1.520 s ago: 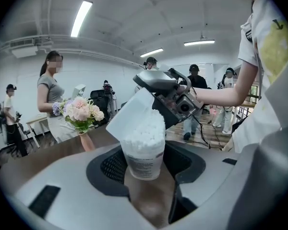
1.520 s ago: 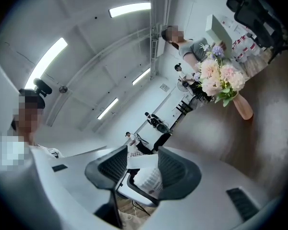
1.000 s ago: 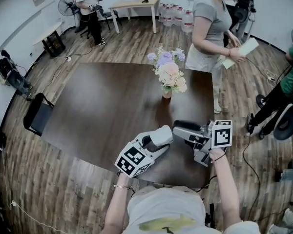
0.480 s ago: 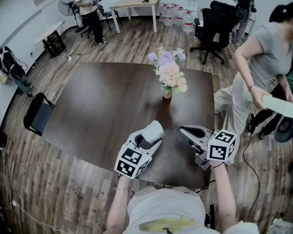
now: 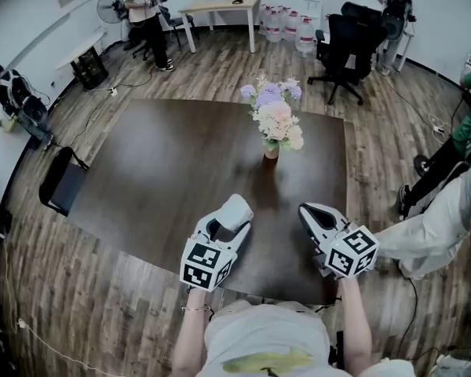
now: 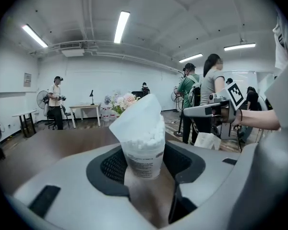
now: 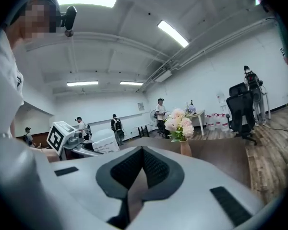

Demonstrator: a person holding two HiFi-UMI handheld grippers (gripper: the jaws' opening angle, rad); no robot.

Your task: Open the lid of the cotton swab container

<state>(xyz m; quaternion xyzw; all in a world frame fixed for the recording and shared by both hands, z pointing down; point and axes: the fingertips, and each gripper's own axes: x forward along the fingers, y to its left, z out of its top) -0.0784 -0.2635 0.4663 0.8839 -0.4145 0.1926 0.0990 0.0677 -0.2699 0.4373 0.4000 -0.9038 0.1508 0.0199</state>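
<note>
- As far as we can judge, the opening is done: the lid point(image 6: 136, 115) stands tilted up off the cotton swab container point(image 6: 144, 156) and the white heads of the swabs point(image 6: 147, 137) lie bare under it.
- We see the left gripper point(image 5: 226, 228) pinching the container's lower body between widely spread jaws, on our side of the flower vase point(image 5: 272, 152) and over the near part of the table point(image 5: 157, 171).
- We find the right gripper point(image 5: 312, 214) also nearer to us than the vase, apart from the container; its jaws have just been closing and now meet with nothing between them.
- What may be left, we think, is only setting the container down.
- We read the container as a small clear plastic cup, round, with a printed label; the lid looks thin, stiff and frosted white.
- The swab heads look soft and fluffy, and the table is dark, smooth wood.
</note>
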